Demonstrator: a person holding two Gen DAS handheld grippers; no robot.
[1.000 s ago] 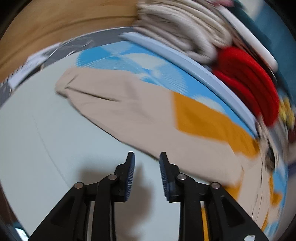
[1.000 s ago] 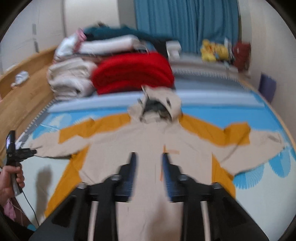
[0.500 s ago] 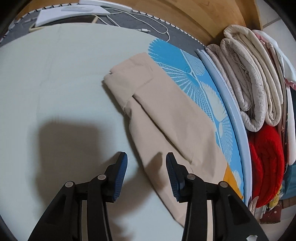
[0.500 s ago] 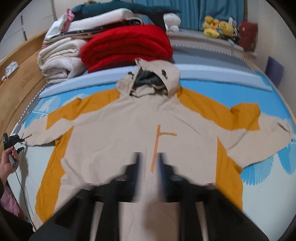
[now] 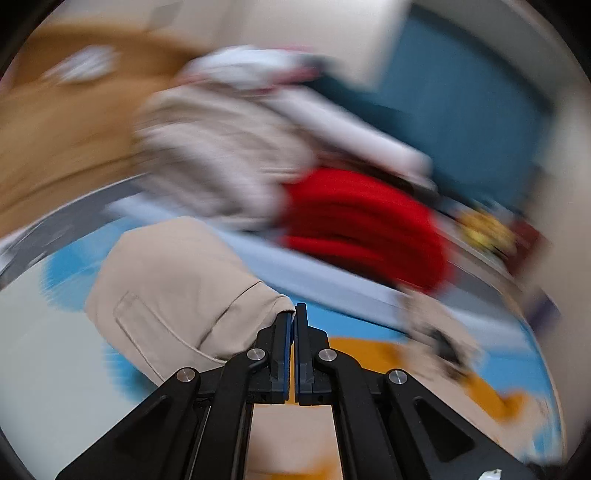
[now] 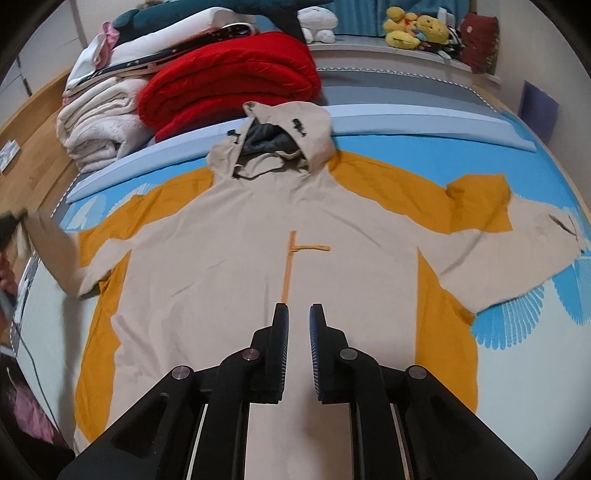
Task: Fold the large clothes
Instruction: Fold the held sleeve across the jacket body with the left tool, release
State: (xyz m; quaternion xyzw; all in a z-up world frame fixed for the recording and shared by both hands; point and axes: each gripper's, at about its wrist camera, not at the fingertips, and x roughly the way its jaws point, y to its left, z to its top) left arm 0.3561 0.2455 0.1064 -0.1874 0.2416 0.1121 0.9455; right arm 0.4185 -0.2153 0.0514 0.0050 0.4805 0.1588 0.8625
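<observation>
Hooded jacket [image 6: 236, 266]: a beige garment with orange panels is spread flat, front up, on the blue-patterned bed [image 6: 406, 151], hood toward the stacked bedding, both sleeves stretched out sideways.
Left gripper [image 5: 294, 314]: its blue pads are seen pressed together on a fold of the beige sleeve [image 5: 177, 280], which is bunched up and raised off the bed just ahead of and left of the fingertips; the view is heavily blurred.
Right gripper [image 6: 299, 314]: its pads are held apart with nothing between them, poised above the jacket's lower front, just below the orange placket strip [image 6: 290, 266].
Far sleeve [image 6: 517, 251]: laid flat toward the right edge of the bed, well apart from both grippers.
Surroundings: a red blanket [image 6: 229, 85] and white folded bedding [image 6: 99, 129] are piled beyond the hood; plush toys [image 6: 417, 26] are lined along the far ledge.
</observation>
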